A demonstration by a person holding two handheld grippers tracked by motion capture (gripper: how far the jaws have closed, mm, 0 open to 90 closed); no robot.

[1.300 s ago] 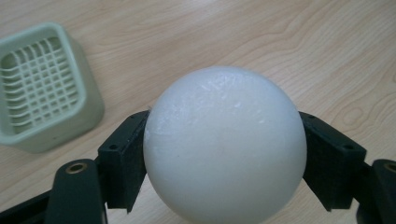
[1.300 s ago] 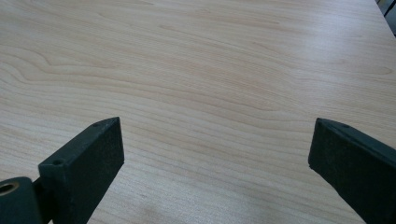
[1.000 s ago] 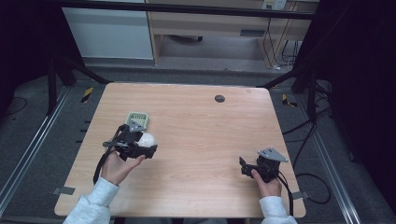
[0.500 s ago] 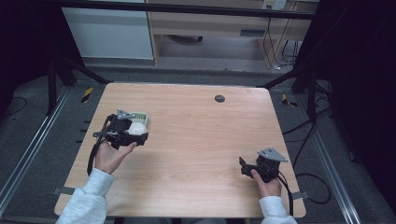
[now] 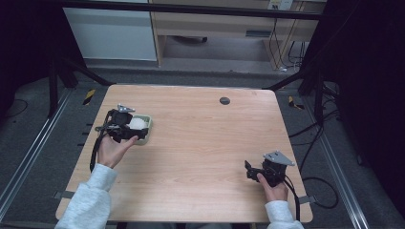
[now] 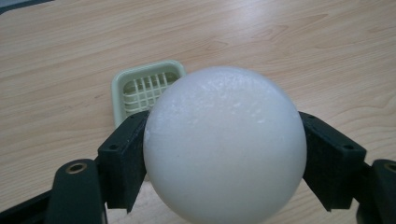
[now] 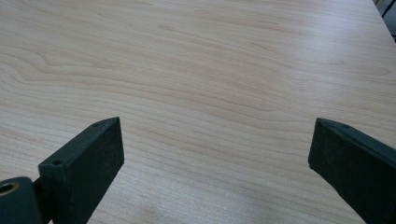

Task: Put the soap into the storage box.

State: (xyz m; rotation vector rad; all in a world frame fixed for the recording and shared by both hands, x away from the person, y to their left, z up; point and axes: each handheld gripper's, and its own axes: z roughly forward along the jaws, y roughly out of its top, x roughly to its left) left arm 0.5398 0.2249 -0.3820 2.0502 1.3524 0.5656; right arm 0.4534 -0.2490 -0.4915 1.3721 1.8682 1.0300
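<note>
A white ball (image 6: pixel 224 144) sits clamped between the two black jaws of my left gripper (image 6: pixel 224 161), which is shut on it. In the high view that left gripper (image 5: pixel 136 128) holds the white ball (image 5: pixel 138 123) right over a small pale green basket (image 5: pixel 146 130) at the table's left side. The pale green basket (image 6: pixel 142 88), with a gridded bottom, lies just beyond and below the ball in the left gripper view. My right gripper (image 5: pixel 248 170) rests low near the table's front right, open, with bare wood between its jaws (image 7: pixel 215 154).
The wooden table (image 5: pixel 200 148) has a small dark round cap (image 5: pixel 224 100) near its far edge. Black frame legs and cables stand on the floor around it, and a cabinet lies behind.
My left gripper has carried the white ball away from the person and leftward, from beside the basket to over it. The right gripper has stayed still.
</note>
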